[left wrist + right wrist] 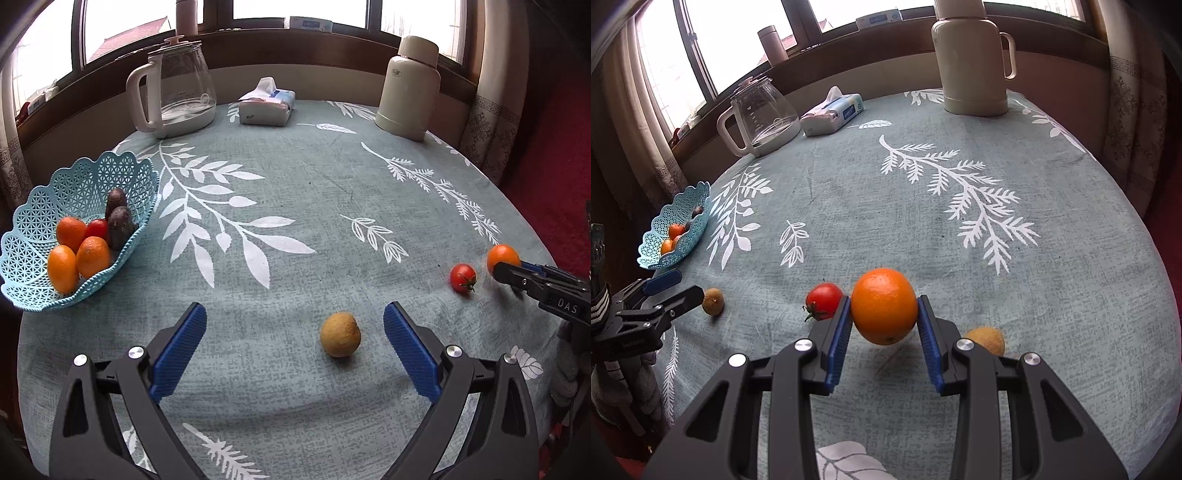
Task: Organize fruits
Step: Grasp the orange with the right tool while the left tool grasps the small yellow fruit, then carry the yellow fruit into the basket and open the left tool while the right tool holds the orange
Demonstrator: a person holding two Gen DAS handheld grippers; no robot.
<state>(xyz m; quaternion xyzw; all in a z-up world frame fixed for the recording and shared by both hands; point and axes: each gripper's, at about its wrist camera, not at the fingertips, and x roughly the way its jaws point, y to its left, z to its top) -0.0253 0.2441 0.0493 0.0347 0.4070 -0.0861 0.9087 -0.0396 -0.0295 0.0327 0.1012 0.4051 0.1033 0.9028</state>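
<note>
Our right gripper clenches the orange, half-hiding a yellow fruit; our left gripper jaws gape wide.

Soft daylight enters through blown-out windows (pure white glare); shadows on the tablecloth are faint, edges strongly fisheye-bent.

Glass kettle (white handle), tissue pack, cream thermos — leaf-print tablecloth.

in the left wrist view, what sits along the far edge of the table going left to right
glass kettle → tissue pack → cream thermos
</note>
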